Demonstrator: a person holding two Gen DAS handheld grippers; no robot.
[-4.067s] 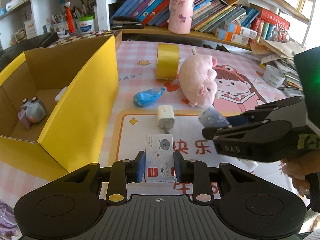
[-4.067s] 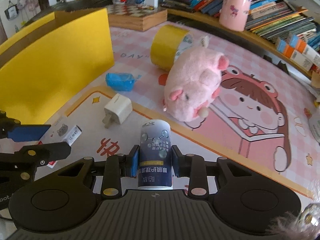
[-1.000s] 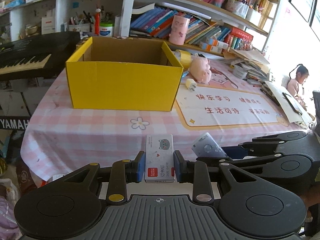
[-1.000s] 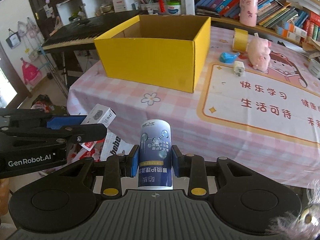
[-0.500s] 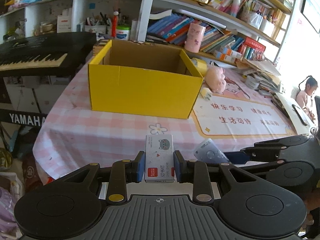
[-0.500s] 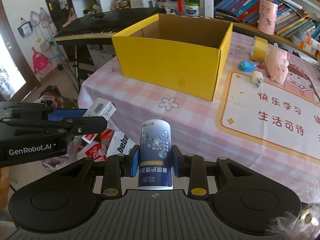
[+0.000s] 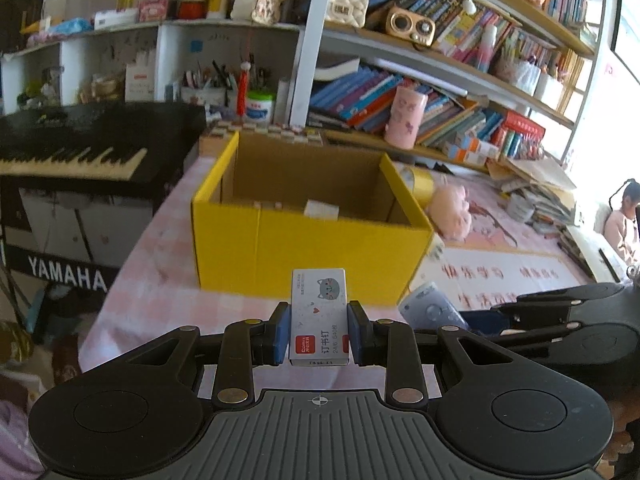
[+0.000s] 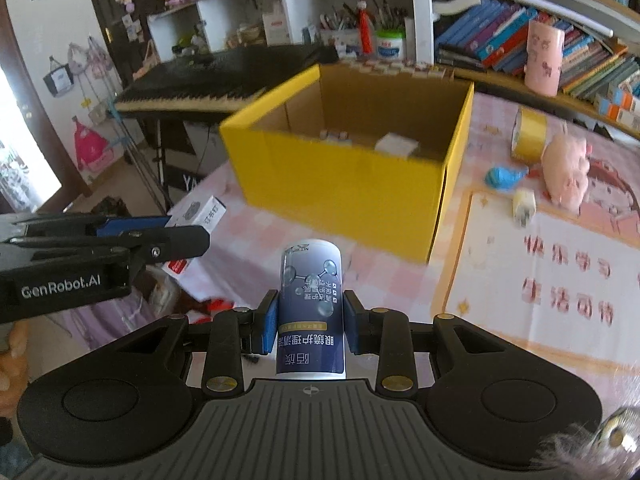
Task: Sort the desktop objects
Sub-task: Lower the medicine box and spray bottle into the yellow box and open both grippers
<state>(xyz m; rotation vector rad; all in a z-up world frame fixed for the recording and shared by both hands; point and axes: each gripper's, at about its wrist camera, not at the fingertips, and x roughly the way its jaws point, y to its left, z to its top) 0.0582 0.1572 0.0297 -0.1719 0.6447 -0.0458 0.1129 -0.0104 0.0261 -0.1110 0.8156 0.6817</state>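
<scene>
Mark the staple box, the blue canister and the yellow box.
staple box (image 7: pixel 319 312), left wrist view, printed top face
blue canister (image 8: pixel 311 304), right wrist view, label side
yellow box (image 8: pixel 344 184), right wrist view, near outer wall

Black Yamaha keyboard (image 7: pixel 76 152) on its stand, left of the table. Pink checked tablecloth (image 8: pixel 248 236) covers the table. Behind it, shelves packed with leaning books (image 7: pixel 360 96); pink cup (image 7: pixel 405 119) upright on the low ledge. Gold retro radio (image 7: pixel 412 25) on an upper shelf. Bags on wall hooks (image 8: pixel 70 68) beside the doorway (right wrist view only). Seated person (image 7: pixel 622 224) at far right edge
</scene>
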